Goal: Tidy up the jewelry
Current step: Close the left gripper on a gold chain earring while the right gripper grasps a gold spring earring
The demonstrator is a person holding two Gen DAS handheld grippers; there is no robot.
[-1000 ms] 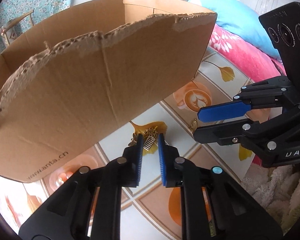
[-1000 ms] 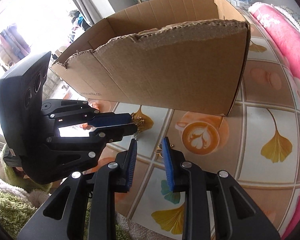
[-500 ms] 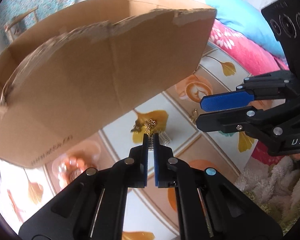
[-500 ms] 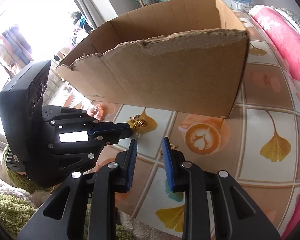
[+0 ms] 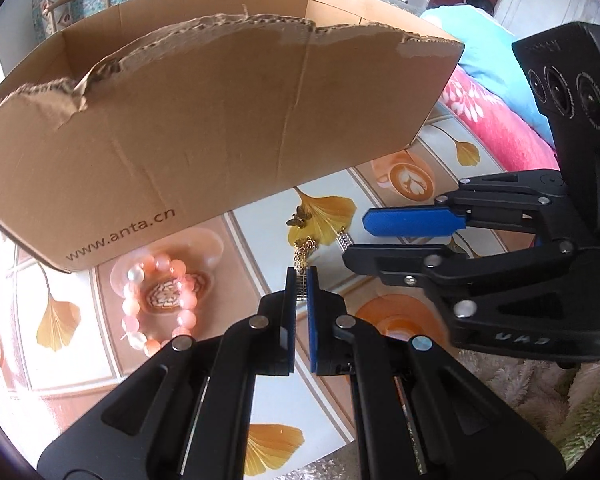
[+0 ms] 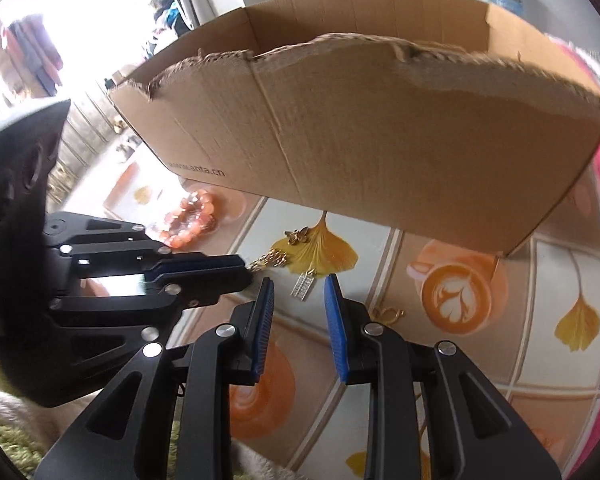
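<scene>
My left gripper [image 5: 299, 280] is shut on a gold chain earring [image 5: 303, 252], its silver bar pinched between the blue pads and the chain hanging from the tips; it also shows in the right wrist view [image 6: 269, 260]. My right gripper [image 6: 299, 292] is open, just short of a second silver bar earring [image 6: 305, 287] lying on the tablecloth, seen too in the left wrist view [image 5: 343, 240]. A small gold butterfly piece [image 5: 299, 216] lies near the cardboard box [image 5: 220, 128]. A pink bead bracelet [image 5: 156, 300] lies at the left.
The open torn-edged cardboard box [image 6: 360, 140] stands close behind the jewelry. Another small gold piece [image 6: 388, 314] lies right of my right gripper. Pink and blue bedding [image 5: 496, 108] lies at the right. A fluffy rug [image 5: 540, 392] borders the patterned tablecloth's near edge.
My left gripper closed on the gold chain earring and pulled back and up with it. The right gripper stayed open and moved forward toward the second bar earring.
</scene>
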